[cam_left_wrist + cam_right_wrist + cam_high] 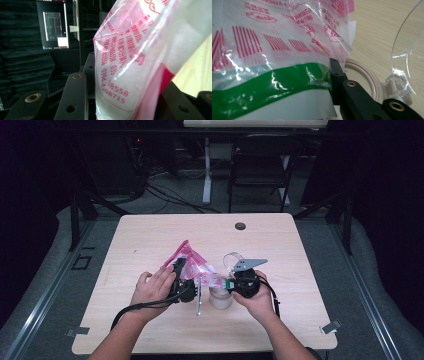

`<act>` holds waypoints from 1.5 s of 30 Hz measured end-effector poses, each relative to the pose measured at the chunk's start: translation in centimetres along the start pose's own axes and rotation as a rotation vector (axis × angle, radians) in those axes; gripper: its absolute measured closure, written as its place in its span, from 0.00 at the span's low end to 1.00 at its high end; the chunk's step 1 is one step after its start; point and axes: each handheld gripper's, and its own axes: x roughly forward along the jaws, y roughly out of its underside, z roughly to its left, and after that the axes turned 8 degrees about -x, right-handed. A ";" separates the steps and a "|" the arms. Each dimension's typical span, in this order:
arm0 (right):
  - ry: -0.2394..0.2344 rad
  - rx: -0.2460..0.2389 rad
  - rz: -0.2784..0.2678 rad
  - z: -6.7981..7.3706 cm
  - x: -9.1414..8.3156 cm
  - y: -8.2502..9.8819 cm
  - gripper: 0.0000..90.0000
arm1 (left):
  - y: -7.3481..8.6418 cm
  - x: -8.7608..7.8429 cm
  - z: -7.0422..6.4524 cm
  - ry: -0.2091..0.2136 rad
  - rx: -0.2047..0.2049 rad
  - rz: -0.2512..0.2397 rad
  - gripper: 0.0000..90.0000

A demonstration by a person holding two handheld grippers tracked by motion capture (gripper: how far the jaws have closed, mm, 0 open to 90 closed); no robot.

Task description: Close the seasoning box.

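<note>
A clear plastic bag [195,266] with pink print and white powder inside hangs between my two grippers above the table [150,235]. My left gripper [181,271] is shut on its pink end; in the left gripper view the bag [125,62] sits pinched between the black jaws [125,83]. My right gripper [227,284] is shut on the other end, and its dark jaw [332,72] clamps the bag [274,50] by a green strip. A beige cup [220,299] stands under the bag, its rim [364,75] showing just behind the jaw.
A clear hinged lid [234,257] [409,50] stands open behind the cup. A metal spoon [198,297] lies on the table left of the cup. A round grommet [240,226] sits near the far edge, and a folding chair [260,162] stands beyond the table.
</note>
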 end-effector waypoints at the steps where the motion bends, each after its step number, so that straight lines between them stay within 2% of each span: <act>1: 0.000 0.000 0.000 0.0 0.0 0.0 1.00 | 0.0 0.0 0.0 0.000 0.000 0.000 0.73; 2: 0.023 -0.023 0.008 0.2 0.0 -0.1 1.00 | 0.0 0.0 -0.1 0.001 0.007 0.008 0.74; 6: 0.033 -0.033 0.012 0.3 0.1 -0.2 1.00 | 0.2 0.1 -0.4 0.022 -0.023 0.015 0.76; 13: 0.021 -0.033 0.007 0.3 0.3 -0.2 1.00 | 0.6 0.2 -0.7 0.031 -0.055 0.019 0.77; 17: 0.012 -0.037 0.004 0.3 0.3 -0.2 1.00 | 0.9 0.3 -1.0 0.048 -0.087 0.019 0.78; 25: -0.009 -0.032 -0.020 0.3 0.2 -0.2 0.98 | 1.1 0.4 -1.2 0.060 -0.092 0.022 0.79; 28: -0.015 -0.035 -0.026 0.3 0.2 -0.2 0.95 | 1.1 0.4 -1.2 0.070 -0.098 0.036 0.79; 35: -0.030 -0.031 -0.048 0.3 0.2 -0.3 0.84 | 1.3 0.5 -1.3 0.080 -0.120 0.026 0.80; 39: -0.028 -0.031 -0.057 0.3 0.2 -0.3 0.77 | 1.2 0.6 -1.3 0.097 -0.119 0.036 0.80; 40: -0.026 -0.034 -0.063 0.4 0.1 -0.3 0.75 | 1.3 0.7 -1.4 0.096 -0.137 0.023 0.81; 42: -0.022 -0.045 -0.064 0.4 0.1 -0.3 0.71 | 1.4 0.7 -1.4 0.108 -0.149 0.035 0.81; 45: -0.017 -0.046 -0.071 0.4 0.0 -0.3 0.69 | 1.5 0.8 -1.4 0.114 -0.151 0.038 0.81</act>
